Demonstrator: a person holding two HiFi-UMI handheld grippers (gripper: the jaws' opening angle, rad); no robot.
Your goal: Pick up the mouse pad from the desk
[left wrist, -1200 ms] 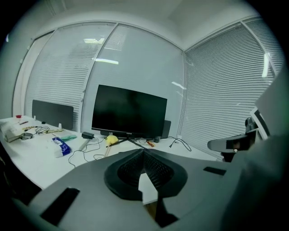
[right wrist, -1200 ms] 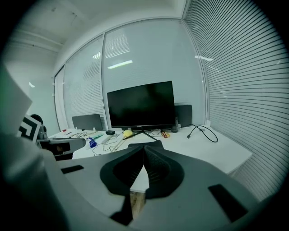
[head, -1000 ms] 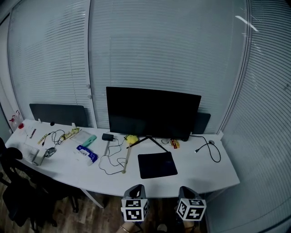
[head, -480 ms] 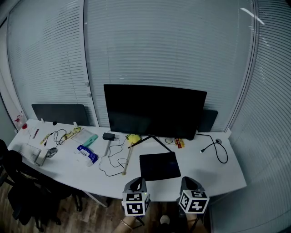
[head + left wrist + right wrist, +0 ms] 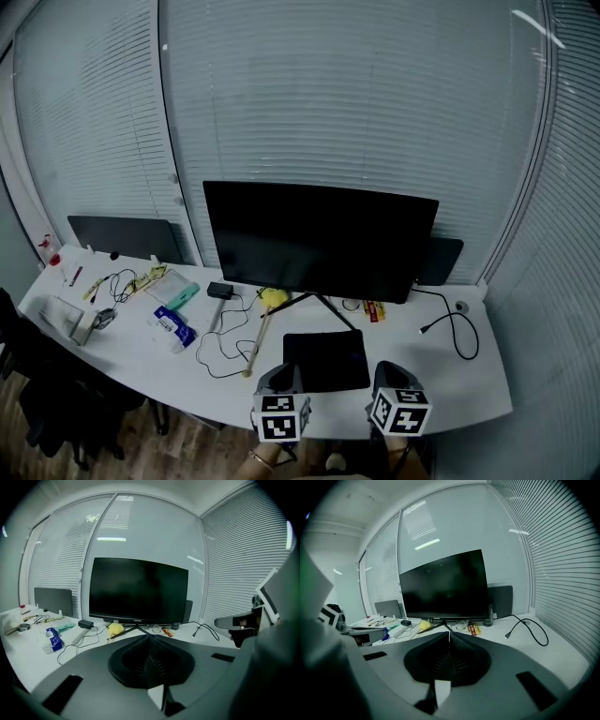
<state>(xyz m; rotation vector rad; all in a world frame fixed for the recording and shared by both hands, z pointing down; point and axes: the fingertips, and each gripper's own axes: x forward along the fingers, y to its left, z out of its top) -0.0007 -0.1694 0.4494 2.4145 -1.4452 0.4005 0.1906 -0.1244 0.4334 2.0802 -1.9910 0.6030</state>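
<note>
The black mouse pad [image 5: 325, 359] lies flat on the white desk [image 5: 141, 361], just in front of the monitor's stand. My left gripper [image 5: 279, 375] hovers at the desk's front edge, by the pad's near left corner. My right gripper [image 5: 391, 372] hovers just right of the pad's near right corner. Both are shut with nothing held: the jaws meet in a thin line in the left gripper view [image 5: 149, 637] and the right gripper view [image 5: 449, 633]. Their own bodies hide the pad in both gripper views.
A large dark monitor [image 5: 319, 239] stands behind the pad. Left of the pad lie a wooden stick [image 5: 257, 335], a thin black wire [image 5: 220, 342], a yellow object [image 5: 272, 297], a blue packet [image 5: 172, 324]. A black cable [image 5: 455, 328] curls at the right. A dark chair [image 5: 37, 380] stands at the desk's left.
Both grippers have moved forward to the desk's front edge, now flanking the pad's near corners. The desk and monitor have grown larger in the head view. Both jaws stayed shut.
</note>
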